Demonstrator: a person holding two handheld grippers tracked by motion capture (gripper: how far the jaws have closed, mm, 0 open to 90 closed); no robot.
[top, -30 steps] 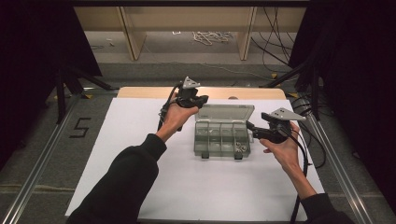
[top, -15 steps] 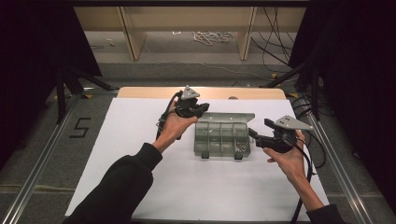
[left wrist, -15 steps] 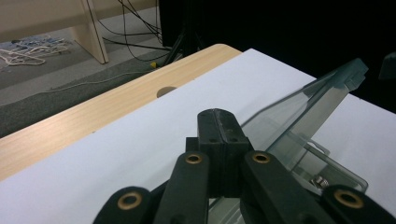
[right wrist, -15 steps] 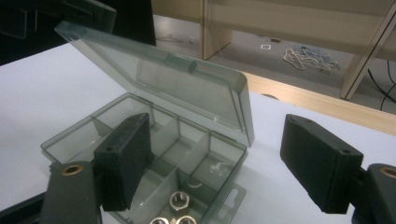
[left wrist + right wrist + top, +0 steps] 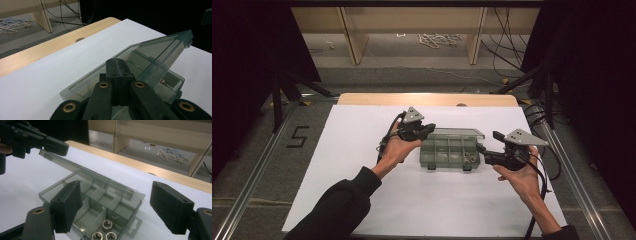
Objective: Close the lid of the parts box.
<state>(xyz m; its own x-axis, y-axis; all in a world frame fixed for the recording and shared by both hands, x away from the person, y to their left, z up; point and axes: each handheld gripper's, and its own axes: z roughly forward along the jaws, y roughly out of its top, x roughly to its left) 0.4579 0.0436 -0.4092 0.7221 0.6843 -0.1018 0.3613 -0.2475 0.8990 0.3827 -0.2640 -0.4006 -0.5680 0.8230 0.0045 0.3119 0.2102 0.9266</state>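
White paper covers the surface [image 5: 337,175] in the high view, where a clear compartment box [image 5: 451,152] sits mid-sheet between the left tongs [image 5: 424,131] and the right tongs [image 5: 484,150]. From the left gripper view, those tongs [image 5: 119,72] are clenched on the raised lid [image 5: 152,56]. From the right gripper view, the right tongs [image 5: 115,202] gape released above three nuts [image 5: 103,232] in a near compartment.

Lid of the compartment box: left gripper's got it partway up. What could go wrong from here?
1. The left gripper pinches only the lid's edge; it could slip and drop shut.
2. The right gripper is open beside the box, not holding it, so lifting may drag or tip the box.
3. The loose nuts could then scatter between compartments.
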